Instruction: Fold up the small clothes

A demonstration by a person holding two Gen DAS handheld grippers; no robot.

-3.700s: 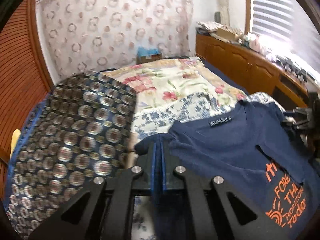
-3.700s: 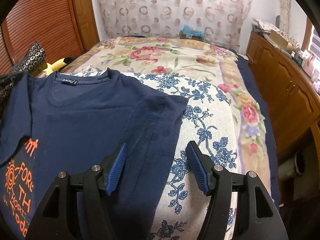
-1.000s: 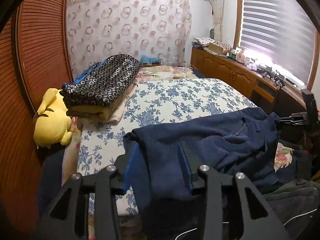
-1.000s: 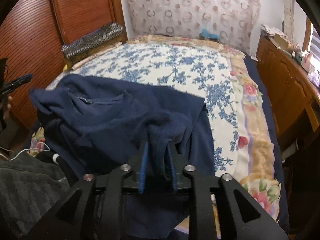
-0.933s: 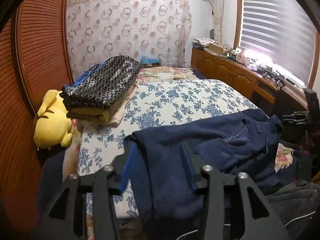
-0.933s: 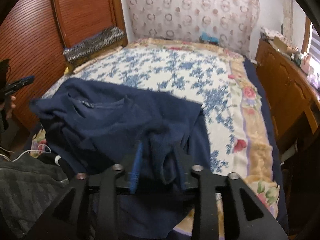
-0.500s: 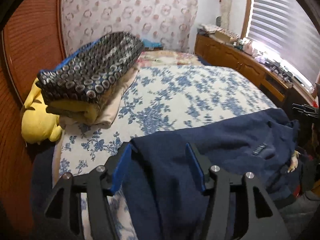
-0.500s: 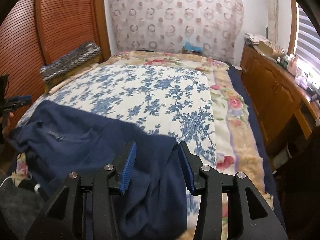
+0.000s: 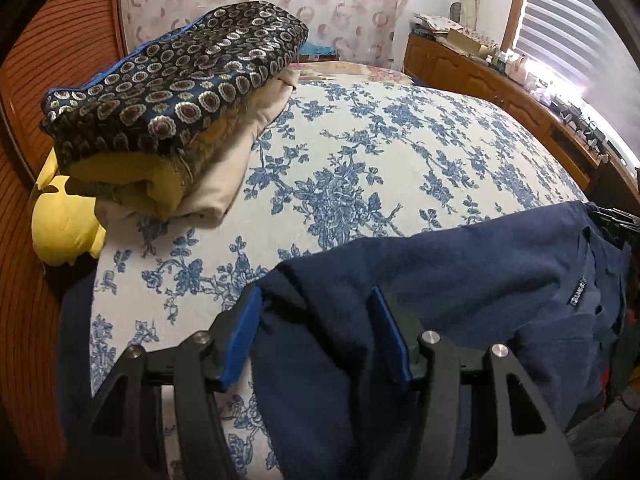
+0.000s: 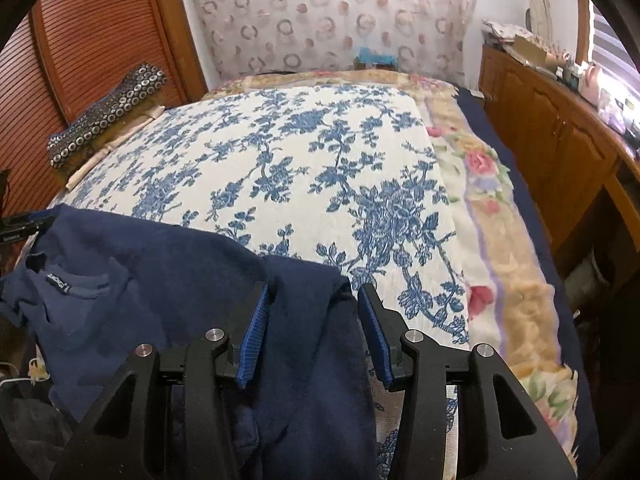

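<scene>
A navy blue T-shirt (image 9: 460,276) lies on the near edge of the bed, collar label toward the foot. It also shows in the right wrist view (image 10: 168,280). My left gripper (image 9: 316,308) is open, its blue pads (image 9: 244,332) either side of the shirt's left corner, which lies loose between them. My right gripper (image 10: 312,304) is open, its blue pads (image 10: 256,336) either side of the shirt's right corner. The cloth rests between both pairs of jaws without being pinched.
The bed has a white cover with blue flowers (image 9: 360,160). A stack of folded blankets (image 9: 172,92) and a yellow plush toy (image 9: 60,224) sit at its left edge. Wooden cabinets (image 10: 560,140) run along the right. A red slatted door (image 10: 80,40) stands left.
Both grippers held the shirt's corners one second ago and have opened wide. The shirt has been laid down at the bed's near edge, and both cameras have dropped closer to the bed.
</scene>
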